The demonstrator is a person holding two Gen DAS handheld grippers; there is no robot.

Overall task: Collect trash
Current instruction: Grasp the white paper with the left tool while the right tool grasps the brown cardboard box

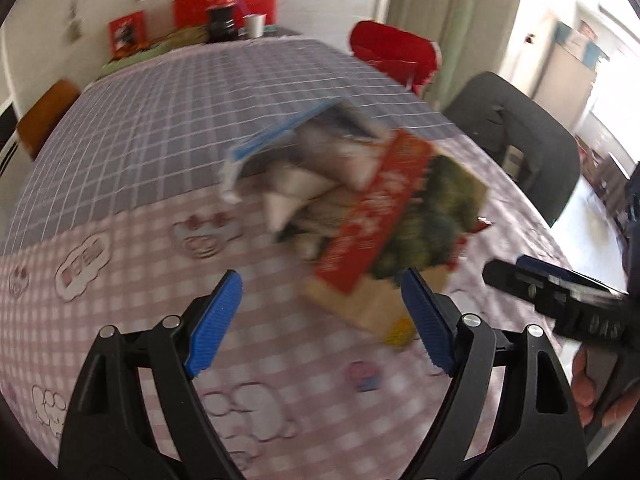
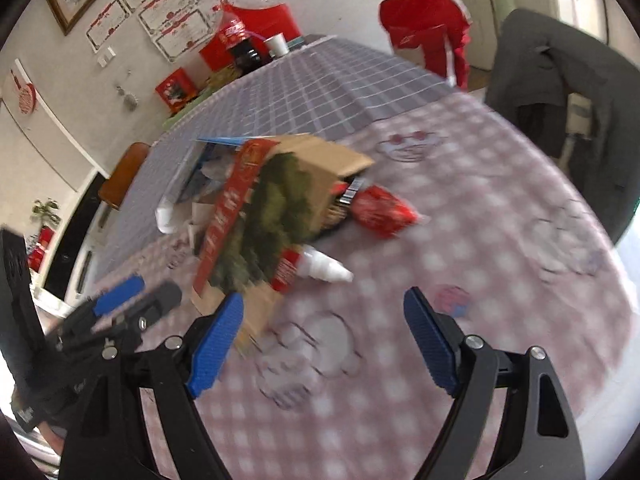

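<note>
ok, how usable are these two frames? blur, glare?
Left wrist view: cardboard box and tablecloth smeared by motion, window at right blown out; left tool sharp. Right wrist view: same smear on the box and white bottle; right tool crisp.

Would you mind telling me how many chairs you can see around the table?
3: a wooden chair at the table's left side, a red-draped chair at the far right, and a dark-draped chair nearer on the right. Others may be hidden out of view.

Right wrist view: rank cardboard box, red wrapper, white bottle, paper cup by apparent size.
1. cardboard box
2. red wrapper
3. white bottle, close to the wrapper
4. paper cup, though it stands far back, so true size is unsure
</note>
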